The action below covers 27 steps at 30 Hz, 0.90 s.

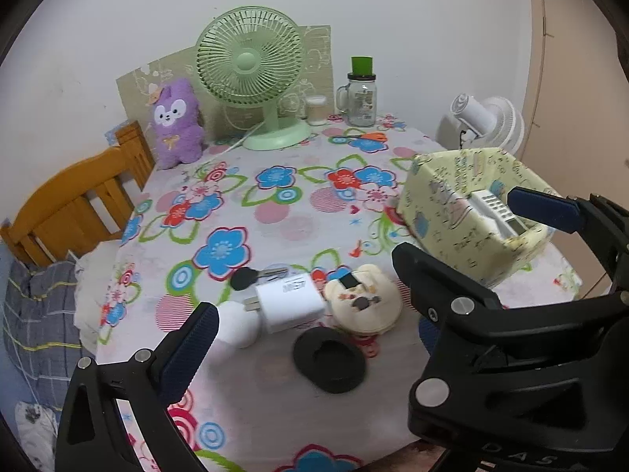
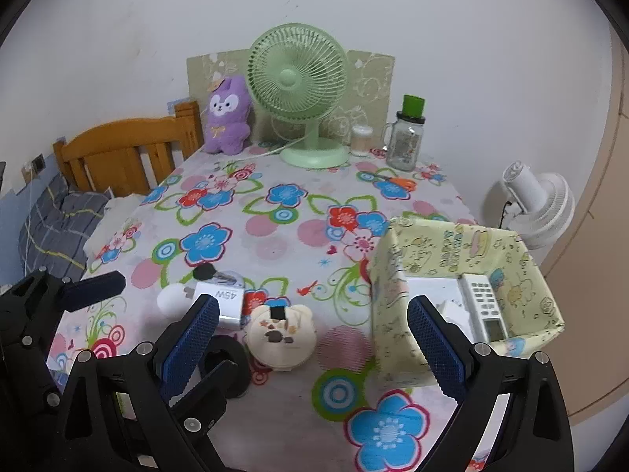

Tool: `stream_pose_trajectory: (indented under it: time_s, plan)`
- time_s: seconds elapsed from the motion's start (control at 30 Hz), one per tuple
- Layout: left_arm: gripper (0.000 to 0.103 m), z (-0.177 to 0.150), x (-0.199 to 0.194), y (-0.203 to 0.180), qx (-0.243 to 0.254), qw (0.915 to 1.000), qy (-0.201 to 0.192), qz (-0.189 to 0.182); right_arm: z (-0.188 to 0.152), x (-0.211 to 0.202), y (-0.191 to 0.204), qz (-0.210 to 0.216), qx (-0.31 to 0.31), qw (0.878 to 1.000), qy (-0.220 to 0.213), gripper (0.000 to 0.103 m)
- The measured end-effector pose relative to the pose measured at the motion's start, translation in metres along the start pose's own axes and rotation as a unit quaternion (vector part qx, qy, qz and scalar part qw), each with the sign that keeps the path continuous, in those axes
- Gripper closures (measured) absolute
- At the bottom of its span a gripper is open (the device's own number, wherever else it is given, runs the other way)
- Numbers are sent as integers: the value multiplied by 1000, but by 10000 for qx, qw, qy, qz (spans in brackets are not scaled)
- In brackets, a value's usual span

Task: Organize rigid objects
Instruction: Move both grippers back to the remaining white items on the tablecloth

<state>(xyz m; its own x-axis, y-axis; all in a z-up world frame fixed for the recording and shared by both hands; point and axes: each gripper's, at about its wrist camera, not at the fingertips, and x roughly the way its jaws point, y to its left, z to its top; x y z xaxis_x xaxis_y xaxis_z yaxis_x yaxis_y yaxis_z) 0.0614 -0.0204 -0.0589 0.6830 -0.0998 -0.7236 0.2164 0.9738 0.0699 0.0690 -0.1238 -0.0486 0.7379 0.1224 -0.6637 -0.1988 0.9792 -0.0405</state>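
Note:
Several small items lie in a cluster on the floral tablecloth: a black key (image 1: 243, 277), a white 45W charger (image 1: 291, 303) (image 2: 222, 299), a white round ball (image 1: 236, 326), a cream bear-shaped case (image 1: 365, 303) (image 2: 281, 330) and a black ring (image 1: 330, 360). To the right stands a yellow patterned box (image 1: 452, 196) (image 2: 397, 275) with a white remote (image 1: 499, 212) (image 2: 483, 310) inside. My left gripper (image 1: 314, 318) (image 2: 169, 326) is open above the cluster. My right gripper (image 2: 312, 306) (image 1: 471, 236) is open between the bear case and the box, and crosses in front of the left gripper's right finger.
At the table's far edge stand a green fan (image 1: 251, 74), a purple plush (image 1: 175, 126), a glass jar with a green lid (image 1: 361, 94) and a small cup (image 1: 316, 110). Orange scissors (image 1: 369, 135) lie nearby. A wooden headboard (image 1: 78, 204) borders the left, a white fan (image 2: 538, 204) the right.

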Motion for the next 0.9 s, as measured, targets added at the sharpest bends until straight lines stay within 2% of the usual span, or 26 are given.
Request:
stream_pose_trajectory:
  time_s: [0.47,0.9]
  plan:
    - [0,-16,20,31,-93,9998,144,-28,-4,30,24,267,-74,9994,225,5]
    - [0,-28,49,57,-244,9992,316,-12,-13,63,34,268,-6,9984,497,7]
